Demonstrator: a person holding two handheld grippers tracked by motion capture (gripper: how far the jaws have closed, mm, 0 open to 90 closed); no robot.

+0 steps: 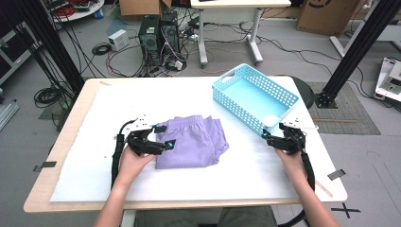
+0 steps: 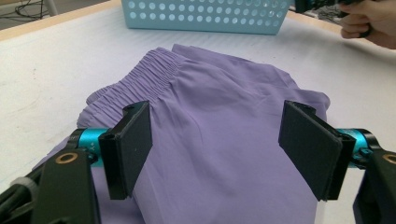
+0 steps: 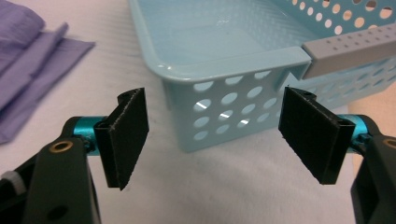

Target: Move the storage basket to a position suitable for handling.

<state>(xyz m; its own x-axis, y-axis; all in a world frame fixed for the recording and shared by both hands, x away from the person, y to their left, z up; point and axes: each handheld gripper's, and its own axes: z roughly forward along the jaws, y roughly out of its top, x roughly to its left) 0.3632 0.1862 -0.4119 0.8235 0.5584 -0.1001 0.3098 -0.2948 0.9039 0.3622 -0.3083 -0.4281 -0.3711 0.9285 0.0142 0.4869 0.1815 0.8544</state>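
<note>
— So, what sits where?

— Biggest first: the white-covered table (image 1: 189,94) spans mid-frame, grey floor, computer towers (image 1: 158,33) and loose cables (image 1: 118,52) along the top. The blue perforated basket (image 1: 255,97) stands right of centre, empty. The folded purple shorts (image 1: 191,142) lie at centre. My left tongs (image 1: 163,137) hang over their left edge, spread wide, gripping nothing. My right tongs (image 1: 267,135) face the basket's near corner, also spread, empty.

— And the risk?

— I reckon a shallow pinch would catch one layer only, so the fold spills open. My right jaws sit close to the basket; a nudge could skid it across that smooth cover.
</note>
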